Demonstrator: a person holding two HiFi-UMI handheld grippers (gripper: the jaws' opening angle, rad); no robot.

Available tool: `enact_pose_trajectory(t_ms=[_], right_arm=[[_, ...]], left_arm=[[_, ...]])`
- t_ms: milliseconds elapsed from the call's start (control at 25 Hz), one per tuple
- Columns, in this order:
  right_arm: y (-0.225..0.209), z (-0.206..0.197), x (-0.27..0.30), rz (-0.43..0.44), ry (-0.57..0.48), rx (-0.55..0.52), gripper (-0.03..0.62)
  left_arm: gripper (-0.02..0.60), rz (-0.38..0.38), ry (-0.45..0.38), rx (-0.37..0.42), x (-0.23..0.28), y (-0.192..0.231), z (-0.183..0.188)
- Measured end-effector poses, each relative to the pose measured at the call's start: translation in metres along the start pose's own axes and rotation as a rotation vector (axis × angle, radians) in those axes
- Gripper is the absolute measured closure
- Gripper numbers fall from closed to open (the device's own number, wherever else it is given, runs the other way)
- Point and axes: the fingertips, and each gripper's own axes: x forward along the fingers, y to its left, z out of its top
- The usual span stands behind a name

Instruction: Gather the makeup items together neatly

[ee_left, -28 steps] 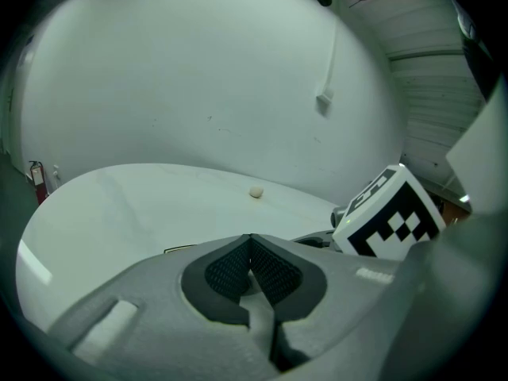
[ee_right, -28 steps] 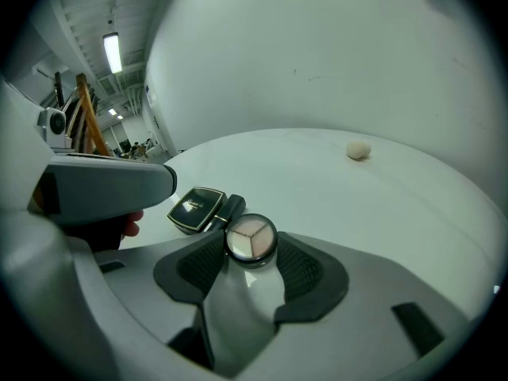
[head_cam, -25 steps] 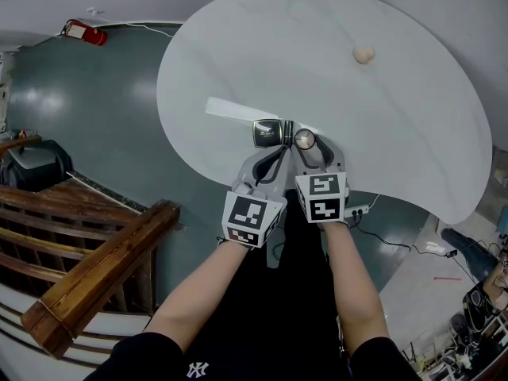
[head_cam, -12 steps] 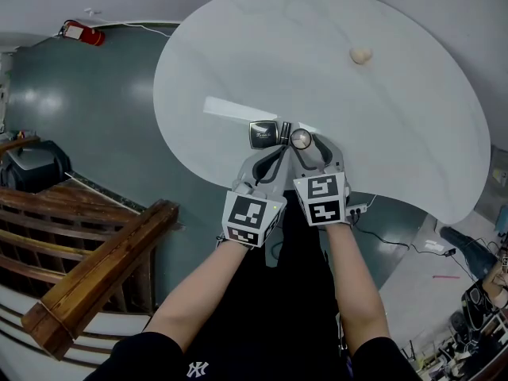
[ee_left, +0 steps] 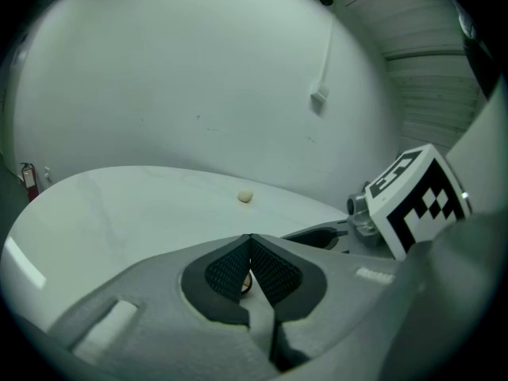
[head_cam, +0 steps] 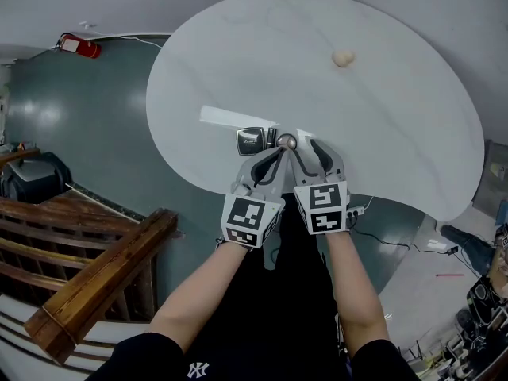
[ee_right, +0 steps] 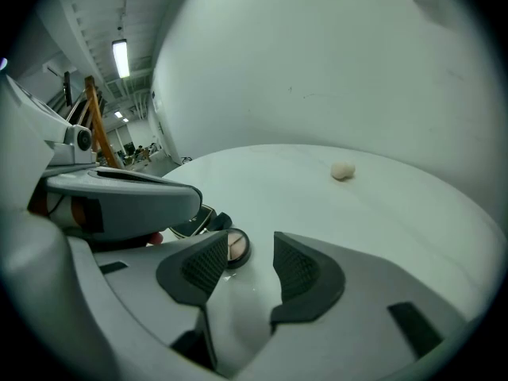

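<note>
Glimpsing one round compact (head_cam: 286, 142) half-hidden behind clamped-together left hand-held gripper (head_cam: 275, 151); counting one square case (head_cam: 250, 140), one beige puff (head_cam: 342, 58); just now narrowing wide, empty jaws on right hand-held gripper (head_cam: 309, 148)

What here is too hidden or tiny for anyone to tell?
Square compact: lid lettering too small, head view.
Round compact: left gripper view, the shut left gripper hides nearly all.
Beige lump: too small everywhere to name.

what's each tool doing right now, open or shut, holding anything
left tool: shut, holding nothing
right tool: open, jaws just closing a little, nothing between them; the round compact lies just past its tips
</note>
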Motion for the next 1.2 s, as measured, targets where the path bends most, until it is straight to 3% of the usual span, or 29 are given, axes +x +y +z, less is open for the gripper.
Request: enact_pose_trajectory(t_ms=[600,1200], right_arm=[[-0.076,0.027,-0.023,-0.057,-0.075,0.078,0.439],[-0.161,0.069,0.004,-0.051,-0.114,0.108,0.451]], left_arm=[[0.572,-0.026,-0.035,0.009,0.045,-0.04,0.034],[0.572,0.03,-0.063,-0.026,0.123,-0.052,0.076]])
